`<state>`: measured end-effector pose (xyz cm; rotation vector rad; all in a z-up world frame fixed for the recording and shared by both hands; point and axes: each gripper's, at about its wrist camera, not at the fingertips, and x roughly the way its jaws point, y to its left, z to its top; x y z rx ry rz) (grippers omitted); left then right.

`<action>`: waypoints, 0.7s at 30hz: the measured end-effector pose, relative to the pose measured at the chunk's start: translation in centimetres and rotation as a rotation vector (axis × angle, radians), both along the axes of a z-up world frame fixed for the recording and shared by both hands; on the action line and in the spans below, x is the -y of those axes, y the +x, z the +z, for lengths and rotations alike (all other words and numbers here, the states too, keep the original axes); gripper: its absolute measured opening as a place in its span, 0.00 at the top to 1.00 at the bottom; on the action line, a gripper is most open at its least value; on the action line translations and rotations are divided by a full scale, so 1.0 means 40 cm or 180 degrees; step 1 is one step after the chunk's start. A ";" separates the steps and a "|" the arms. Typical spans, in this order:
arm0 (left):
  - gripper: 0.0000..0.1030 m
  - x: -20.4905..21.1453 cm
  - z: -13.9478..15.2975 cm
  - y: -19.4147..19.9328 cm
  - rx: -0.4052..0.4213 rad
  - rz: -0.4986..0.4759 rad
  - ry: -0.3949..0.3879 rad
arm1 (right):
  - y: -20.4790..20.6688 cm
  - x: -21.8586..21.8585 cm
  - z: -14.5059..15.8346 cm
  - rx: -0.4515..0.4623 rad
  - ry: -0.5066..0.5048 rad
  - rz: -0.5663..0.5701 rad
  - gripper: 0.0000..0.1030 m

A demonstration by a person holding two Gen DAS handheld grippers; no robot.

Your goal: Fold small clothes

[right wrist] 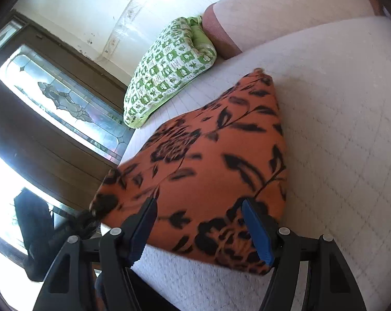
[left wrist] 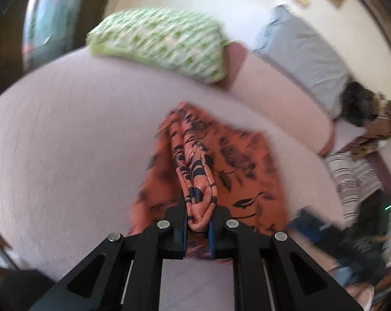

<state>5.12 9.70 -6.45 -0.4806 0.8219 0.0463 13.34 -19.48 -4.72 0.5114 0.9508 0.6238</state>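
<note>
An orange garment with a black floral print [left wrist: 237, 160] lies on the pale bed cover [left wrist: 66, 142]. My left gripper [left wrist: 198, 229] is shut on a bunched fold of this orange garment and lifts it above the rest of the cloth. In the right wrist view the orange garment [right wrist: 208, 160] lies spread as a flat folded panel. My right gripper [right wrist: 203, 228] is open, its fingers on either side of the garment's near edge, with nothing pinched between them.
A green and white patterned pillow [left wrist: 159, 44] [right wrist: 169, 64] lies at the head of the bed. A grey pillow [left wrist: 304, 54] and a heap of other clothes [left wrist: 366, 119] sit at the right. A dark wooden door with stained glass [right wrist: 66, 103] stands left of the bed.
</note>
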 end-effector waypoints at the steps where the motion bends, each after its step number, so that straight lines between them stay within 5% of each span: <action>1: 0.88 -0.027 -0.057 0.010 -0.0217 0.0075 -0.0144 | 0.006 -0.008 -0.007 -0.0033 -0.0046 0.0030 0.31; 3: 0.87 -0.058 -0.145 0.029 -0.0509 0.0061 -0.0390 | 0.014 -0.024 -0.023 -0.0085 -0.0142 0.0078 0.30; 13: 0.86 -0.054 -0.064 0.031 -0.0045 -0.0040 -0.0061 | 0.024 -0.050 -0.011 -0.0021 -0.0285 0.0155 0.27; 14: 0.86 -0.053 -0.086 0.043 -0.0177 -0.0022 -0.0073 | 0.021 -0.053 -0.013 -0.0001 -0.0322 0.0179 0.26; 16: 0.86 -0.081 -0.158 0.051 -0.0531 0.0056 -0.0523 | 0.023 -0.064 -0.024 -0.0042 -0.0434 0.0248 0.26; 21: 0.84 -0.087 -0.130 0.051 -0.0522 0.0048 -0.0527 | 0.037 -0.057 0.012 0.0068 -0.0449 0.0257 0.26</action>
